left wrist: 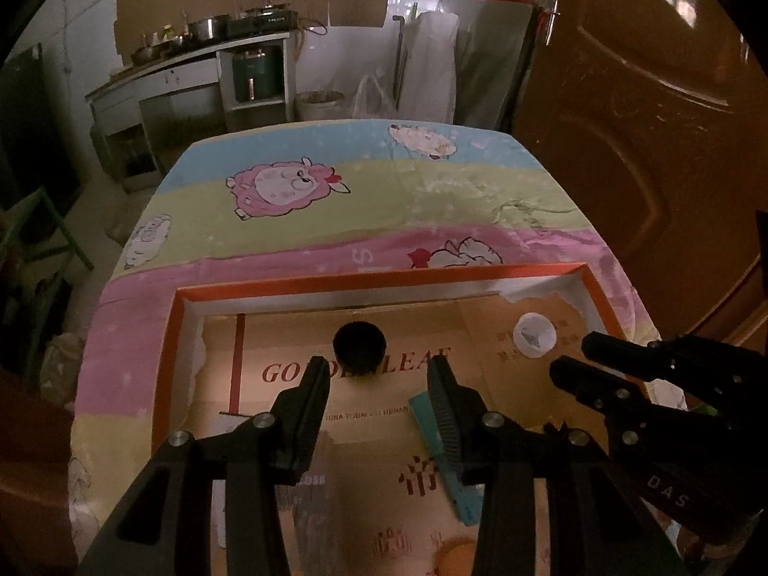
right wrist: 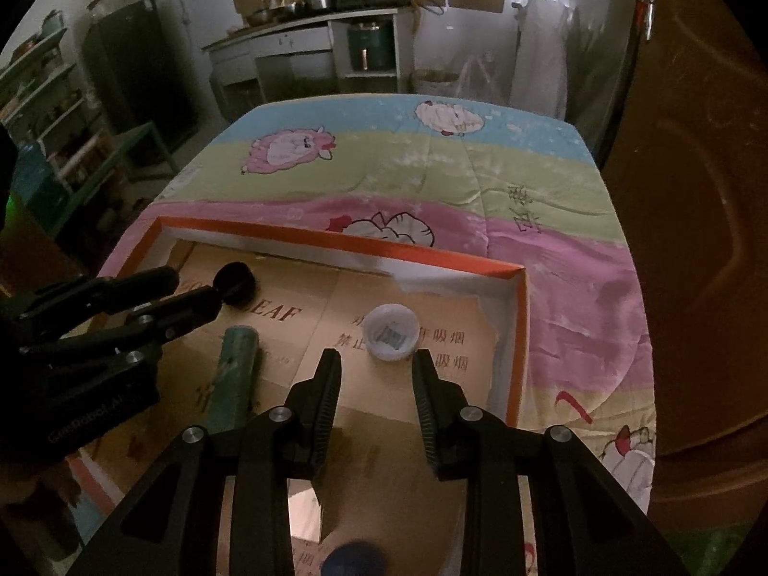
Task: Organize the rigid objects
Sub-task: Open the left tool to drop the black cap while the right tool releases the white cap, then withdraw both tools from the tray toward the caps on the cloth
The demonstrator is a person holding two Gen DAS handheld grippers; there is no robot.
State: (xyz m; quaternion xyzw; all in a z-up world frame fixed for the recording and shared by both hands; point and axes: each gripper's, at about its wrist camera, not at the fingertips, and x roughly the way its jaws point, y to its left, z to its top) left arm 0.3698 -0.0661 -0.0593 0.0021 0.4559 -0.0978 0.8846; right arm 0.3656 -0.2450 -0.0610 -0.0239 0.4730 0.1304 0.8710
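1. A shallow orange-rimmed box point(left wrist: 374, 283) sits on the near part of the surface, which is draped in a cartoon sheep cloth point(left wrist: 365, 201). Its floor is lined with printed cardboard.

2. Already in the box: a black cap point(left wrist: 359, 346) toward the far left, a white cap point(right wrist: 390, 332) lying mouth up toward the far right, and a teal comb-like piece point(right wrist: 235, 374) lying flat between them, nearer to me. These look placed, so I judge a good part of the sorting done.

3. At the very bottom of the right wrist view a dark blue round thing point(right wrist: 353, 560) shows, blurred and partly cut off. I cannot tell whether it is inside the box or waiting to go in.

4. The left gripper point(left wrist: 379, 396) hangs above the box floor, pointing steeply down; its fingers stand apart with nothing between them. The black cap lies just beyond its tips and the teal piece runs under its right finger, but I see no pinch on either.

5. The right gripper point(right wrist: 377, 386) also hovers over the box with its fingers apart and empty. The white cap sits just ahead of the tips, untouched.

6. The cloth beyond the box looks bare of loose things, so what remains is probably little: perhaps the blue thing, or tidying what already lies in the box.
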